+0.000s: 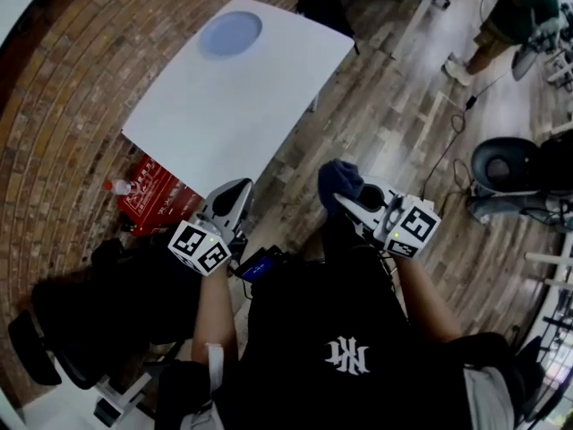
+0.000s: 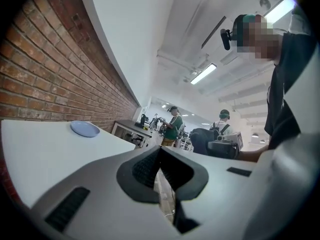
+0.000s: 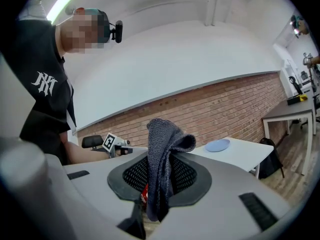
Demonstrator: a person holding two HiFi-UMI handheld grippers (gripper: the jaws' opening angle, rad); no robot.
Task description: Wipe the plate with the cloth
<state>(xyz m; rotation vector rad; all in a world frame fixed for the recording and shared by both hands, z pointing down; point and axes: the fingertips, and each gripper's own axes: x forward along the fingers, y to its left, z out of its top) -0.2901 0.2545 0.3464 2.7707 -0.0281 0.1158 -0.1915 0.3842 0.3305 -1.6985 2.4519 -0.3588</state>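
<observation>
Approach step: your right gripper is clamped on the dark cloth, your left gripper is closed and empty, and the plate sits upper left on the white table, so next carry the cloth to it.

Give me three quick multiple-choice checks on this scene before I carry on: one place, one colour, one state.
1. Where is the plate?
A) on the floor
B) near the far end of the white table
C) on a chair

2. What colour is the plate?
A) pale blue
B) red
C) green

3. How is the right gripper?
A) open, empty
B) shut, empty
C) shut on the cloth

Answers:
1 B: the head view shows it lying at the tabletop's far end.
2 A: every view shows it pale blue.
3 C: the right gripper view shows the dark cloth pinched between its jaws.
</observation>
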